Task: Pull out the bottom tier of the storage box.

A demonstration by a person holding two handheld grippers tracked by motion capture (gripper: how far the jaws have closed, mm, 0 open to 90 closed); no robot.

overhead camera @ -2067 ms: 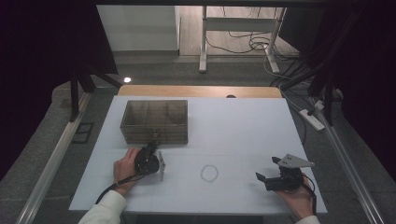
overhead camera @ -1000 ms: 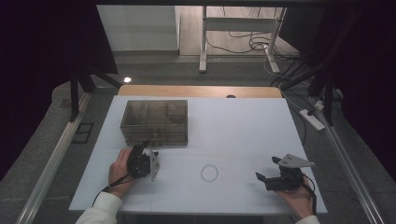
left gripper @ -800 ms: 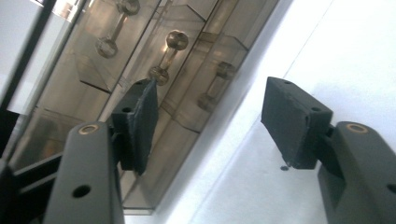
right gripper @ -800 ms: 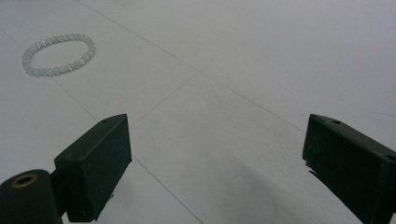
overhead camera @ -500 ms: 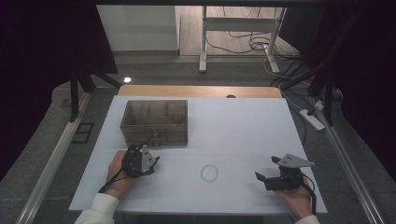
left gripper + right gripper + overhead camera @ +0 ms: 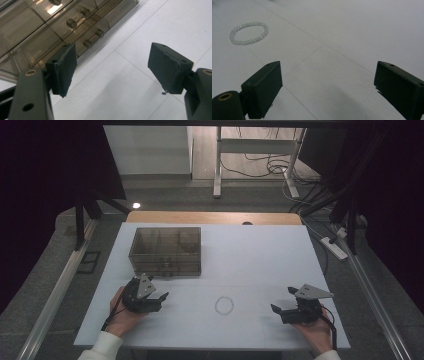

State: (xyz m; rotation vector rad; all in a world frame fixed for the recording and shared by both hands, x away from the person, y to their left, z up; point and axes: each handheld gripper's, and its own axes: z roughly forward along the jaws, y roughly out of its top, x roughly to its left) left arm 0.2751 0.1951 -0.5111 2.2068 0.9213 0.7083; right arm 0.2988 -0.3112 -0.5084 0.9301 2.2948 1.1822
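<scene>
With the left gripper (image 6: 159, 299) just opened wide and empty beside the smoked drawer box (image 6: 166, 250), send the equally open, empty right gripper (image 6: 283, 304) low over the bench (image 6: 260, 255) to the bead bracelet (image 6: 224, 305), straddling one side.

Bare counter (image 6: 260, 265) between both grippers, apart from bracelet (image 6: 224, 305); drawer box (image 6: 166, 250) blocking far-left corner, just beyond left gripper (image 6: 159, 301).

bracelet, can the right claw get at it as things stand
Probably yes. The bracelet lies flat on bare table between the hands, with nothing between it and the right claw, whose jaws stand open and point toward it.
</scene>
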